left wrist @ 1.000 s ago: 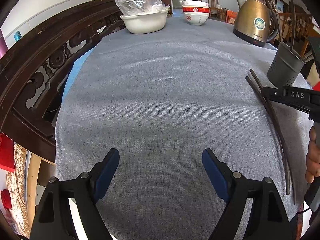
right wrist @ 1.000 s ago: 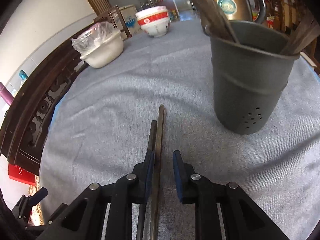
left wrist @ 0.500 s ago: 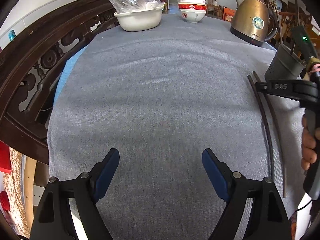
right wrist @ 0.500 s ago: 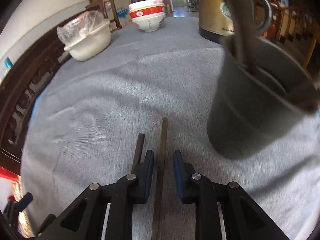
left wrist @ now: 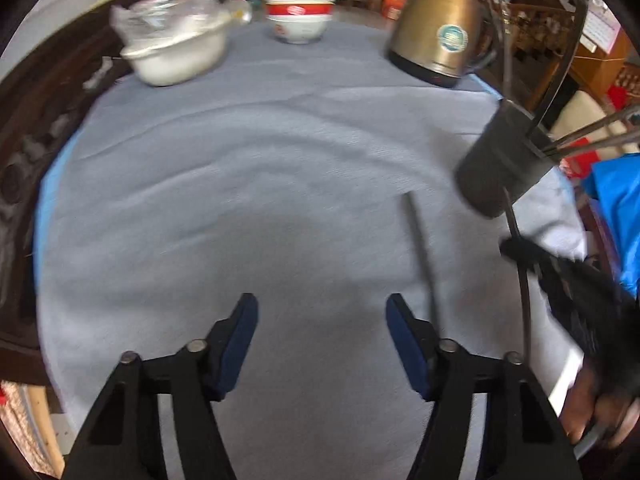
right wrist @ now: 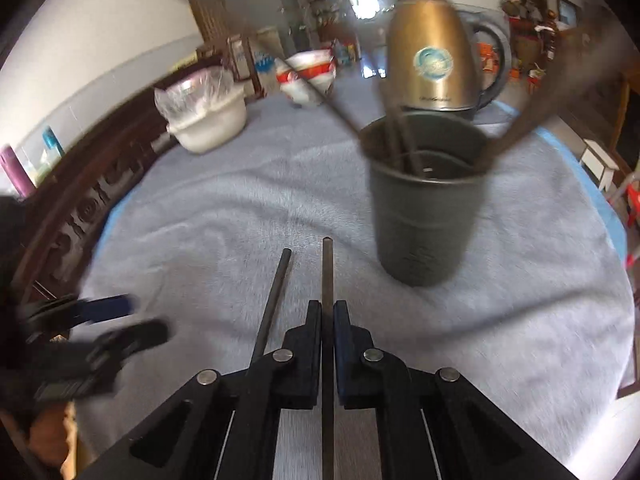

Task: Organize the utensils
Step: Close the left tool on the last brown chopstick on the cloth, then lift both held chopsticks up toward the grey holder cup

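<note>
at right of centre in the right wrist view, a grey utensil holder [right wrist: 424, 216] upright on the grey cloth [right wrist: 224, 216], dark chopsticks [right wrist: 404, 148] leaning inside. at upper left, a white bowl [right wrist: 212, 128] with a plastic bag inside. right gripper [right wrist: 328, 316], a second ago slightly apart, now pinching one chopstick [right wrist: 327, 272]; the second chopstick [right wrist: 274, 300] just left, outside. left gripper [left wrist: 320, 320] spread, narrower than before, nothing between.
</note>
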Action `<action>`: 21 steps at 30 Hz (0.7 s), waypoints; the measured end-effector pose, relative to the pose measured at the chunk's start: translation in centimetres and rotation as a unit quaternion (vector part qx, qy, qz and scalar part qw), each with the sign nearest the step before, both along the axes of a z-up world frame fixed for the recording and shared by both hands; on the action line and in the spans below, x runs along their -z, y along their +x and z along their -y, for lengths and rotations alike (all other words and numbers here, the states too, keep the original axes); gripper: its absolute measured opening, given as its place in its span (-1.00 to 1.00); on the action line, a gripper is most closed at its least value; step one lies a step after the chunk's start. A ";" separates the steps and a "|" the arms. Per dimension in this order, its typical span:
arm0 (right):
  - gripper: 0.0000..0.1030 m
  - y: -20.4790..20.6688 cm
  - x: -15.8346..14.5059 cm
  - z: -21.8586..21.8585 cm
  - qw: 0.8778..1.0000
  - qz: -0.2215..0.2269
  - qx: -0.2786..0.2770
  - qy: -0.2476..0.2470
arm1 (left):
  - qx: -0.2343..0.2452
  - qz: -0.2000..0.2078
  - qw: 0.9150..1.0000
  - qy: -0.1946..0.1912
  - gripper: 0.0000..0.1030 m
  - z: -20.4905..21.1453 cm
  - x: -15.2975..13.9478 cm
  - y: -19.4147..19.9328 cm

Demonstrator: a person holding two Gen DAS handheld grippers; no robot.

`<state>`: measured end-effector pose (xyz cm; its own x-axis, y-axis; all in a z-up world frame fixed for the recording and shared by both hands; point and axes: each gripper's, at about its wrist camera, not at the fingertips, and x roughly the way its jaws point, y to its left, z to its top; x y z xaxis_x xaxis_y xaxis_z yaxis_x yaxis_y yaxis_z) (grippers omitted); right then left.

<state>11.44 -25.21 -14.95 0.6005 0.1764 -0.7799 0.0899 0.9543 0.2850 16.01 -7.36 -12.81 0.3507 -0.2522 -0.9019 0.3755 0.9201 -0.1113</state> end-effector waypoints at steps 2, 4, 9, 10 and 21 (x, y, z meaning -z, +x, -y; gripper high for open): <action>-0.88 -1.1 -0.9 0.7 1.000 0.012 0.008 0.016 | 0.011 -0.013 1.000 -0.006 0.18 2.0 0.3 1.0; -0.88 -2.7 -1.9 1.7 0.999 0.027 0.017 0.031 | 0.027 -0.034 0.999 -0.009 0.18 3.9 1.0 1.9; -0.88 -5.6 -3.5 3.6 0.997 0.054 0.038 0.043 | 0.035 -0.057 0.998 0.000 0.18 6.8 2.8 3.1; -0.88 -5.8 -3.7 3.9 0.996 0.058 0.042 0.045 | 0.033 -0.060 0.998 0.000 0.18 7.0 2.9 3.4; -0.88 -7.1 -6.7 5.7 0.991 0.098 0.068 0.061 | 0.010 -0.085 0.995 -0.052 -0.85 7.4 3.7 5.9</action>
<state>4.33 -30.89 -8.29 0.7628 0.1689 -0.6242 0.1475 0.8944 0.4223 21.92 -14.76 -16.49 0.1896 -0.3528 -0.9163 0.3610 0.8929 -0.2691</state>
